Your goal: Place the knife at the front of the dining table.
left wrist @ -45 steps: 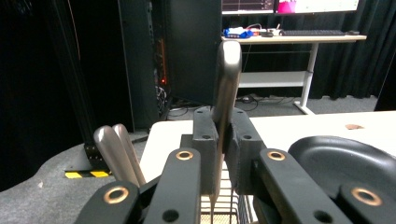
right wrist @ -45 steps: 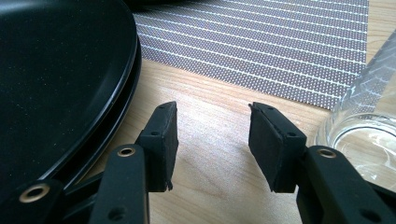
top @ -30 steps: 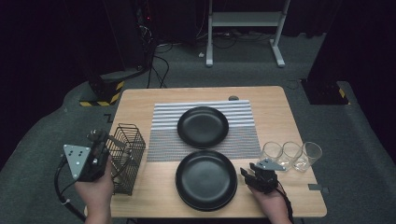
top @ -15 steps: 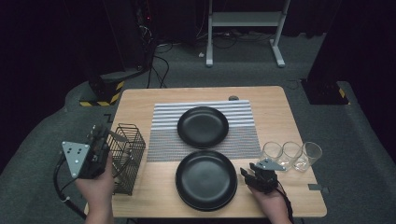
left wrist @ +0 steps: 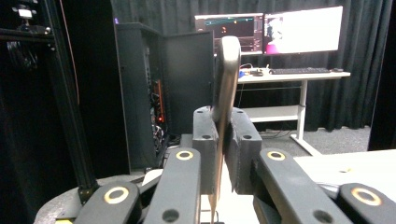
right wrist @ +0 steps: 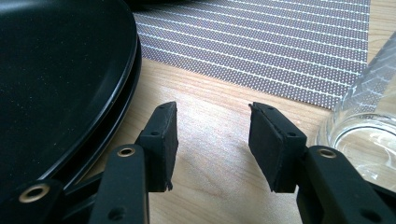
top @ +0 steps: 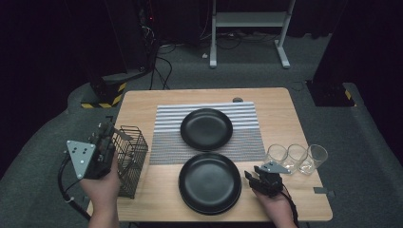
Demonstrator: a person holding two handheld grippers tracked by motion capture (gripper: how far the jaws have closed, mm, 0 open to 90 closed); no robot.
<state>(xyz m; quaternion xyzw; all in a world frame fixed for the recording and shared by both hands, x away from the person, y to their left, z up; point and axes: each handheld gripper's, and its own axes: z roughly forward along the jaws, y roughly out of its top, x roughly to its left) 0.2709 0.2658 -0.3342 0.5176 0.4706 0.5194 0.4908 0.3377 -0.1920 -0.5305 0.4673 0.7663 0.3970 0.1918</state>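
Between my left gripper's (left wrist: pixel 223 154) pinching jaws, the utensil handle (left wrist: pixel 225 84) barely shifts beside the basket (top: pixel 129 159); right gripper (right wrist: pixel 212 140) spread, idle.

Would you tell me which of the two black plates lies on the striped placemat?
The farther round black plate lies on the striped placemat; the nearer black plate sits mostly on bare wood.

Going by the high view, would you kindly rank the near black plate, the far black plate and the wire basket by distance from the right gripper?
From the right gripper:
1. Near black plate, just beside it.
2. Far black plate, on the striped mat.
3. Wire basket, across the table by the left gripper.
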